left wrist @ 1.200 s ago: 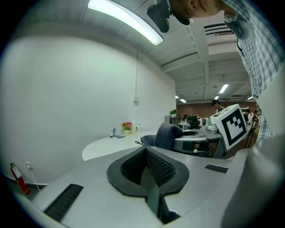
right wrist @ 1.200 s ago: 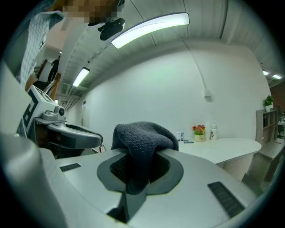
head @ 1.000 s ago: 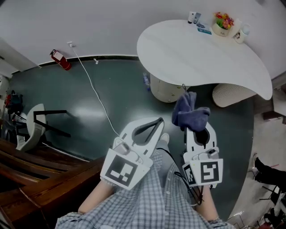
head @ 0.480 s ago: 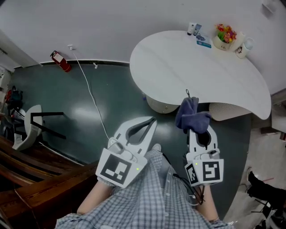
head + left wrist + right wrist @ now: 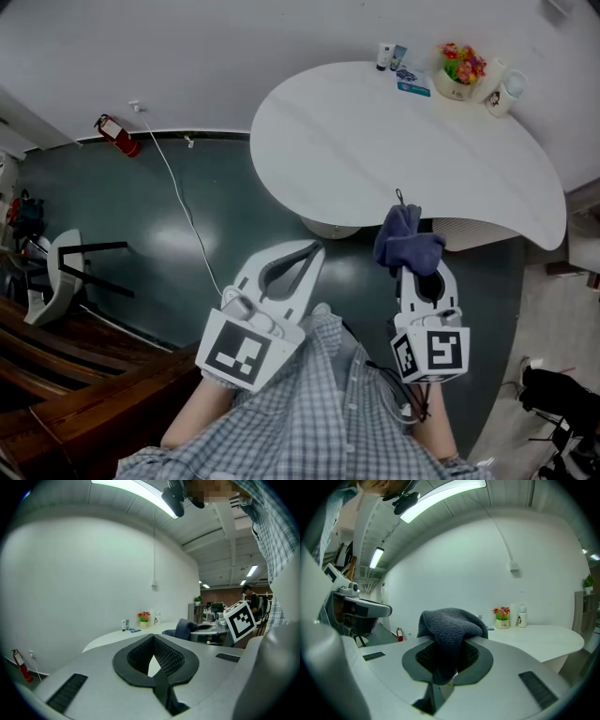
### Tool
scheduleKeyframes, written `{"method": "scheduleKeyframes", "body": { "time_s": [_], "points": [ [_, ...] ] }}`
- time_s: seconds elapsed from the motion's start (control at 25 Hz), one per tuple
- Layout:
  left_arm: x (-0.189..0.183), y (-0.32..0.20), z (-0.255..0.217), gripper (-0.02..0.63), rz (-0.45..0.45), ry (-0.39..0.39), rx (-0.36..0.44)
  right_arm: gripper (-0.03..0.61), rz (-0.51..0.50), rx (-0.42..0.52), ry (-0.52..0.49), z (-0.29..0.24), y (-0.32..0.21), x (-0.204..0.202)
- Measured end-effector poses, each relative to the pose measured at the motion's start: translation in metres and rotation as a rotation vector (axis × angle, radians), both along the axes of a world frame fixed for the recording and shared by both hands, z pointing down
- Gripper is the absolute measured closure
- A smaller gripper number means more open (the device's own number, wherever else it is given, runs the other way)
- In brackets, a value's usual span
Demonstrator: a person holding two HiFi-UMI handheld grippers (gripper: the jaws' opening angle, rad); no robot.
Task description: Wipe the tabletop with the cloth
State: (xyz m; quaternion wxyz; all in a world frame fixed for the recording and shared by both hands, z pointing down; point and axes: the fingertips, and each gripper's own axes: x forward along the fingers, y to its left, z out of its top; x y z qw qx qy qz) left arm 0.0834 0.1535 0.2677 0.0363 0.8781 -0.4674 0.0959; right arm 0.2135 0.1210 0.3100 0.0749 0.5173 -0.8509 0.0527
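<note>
Closing on the table [image 5: 375, 141], the person carries both tools nearer than a second ago. The white top, which then lay well ahead of the jaws, now has its near edge right at the tip of the right gripper [image 5: 412, 267], and the cloth [image 5: 405, 242] overlaps that edge in the head view. I judge this to be the end of the approach: no wiping has begun, and the cloth looks to hang above the surface, not pressed to it.

That gripper's jaws are clamped on the dark blue cloth, which bunches up over its tips and droops forward. In the right gripper view the tabletop spreads ahead and to the right of the jaws, at roughly their height.

The left gripper [image 5: 309, 253] rides beside it, on its left and a little further back, short of the table edge. Its tips meet with nothing between them.

Both forearms, in checked sleeves, are held low and close in front of the body. The tools point forward at the table, with the marker cubes nearest the person.
</note>
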Motion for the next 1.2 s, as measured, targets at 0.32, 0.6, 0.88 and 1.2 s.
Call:
{"method": "scheduleKeyframes", "body": {
  "time_s": [0.32,0.6,0.88,1.2],
  "points": [
    [0.001,-0.024,0.003,0.612,0.002,-0.015,0.006,0.541,0.041,-0.044,0.044,0.029,-0.021,0.021],
    [-0.004,-0.057,0.007,0.612,0.042,-0.013,0.006,0.541,0.089,-0.071,0.113,0.049,-0.062,0.029],
    [-0.024,-0.097,0.010,0.612,0.033,-0.009,-0.013,0.541,0.103,-0.158,0.187,0.087,-0.114,0.030],
    [-0.053,-0.132,0.018,0.612,0.030,-0.022,-0.052,0.541,0.077,-0.291,0.327,0.150,-0.152,0.023]
  ]
}}
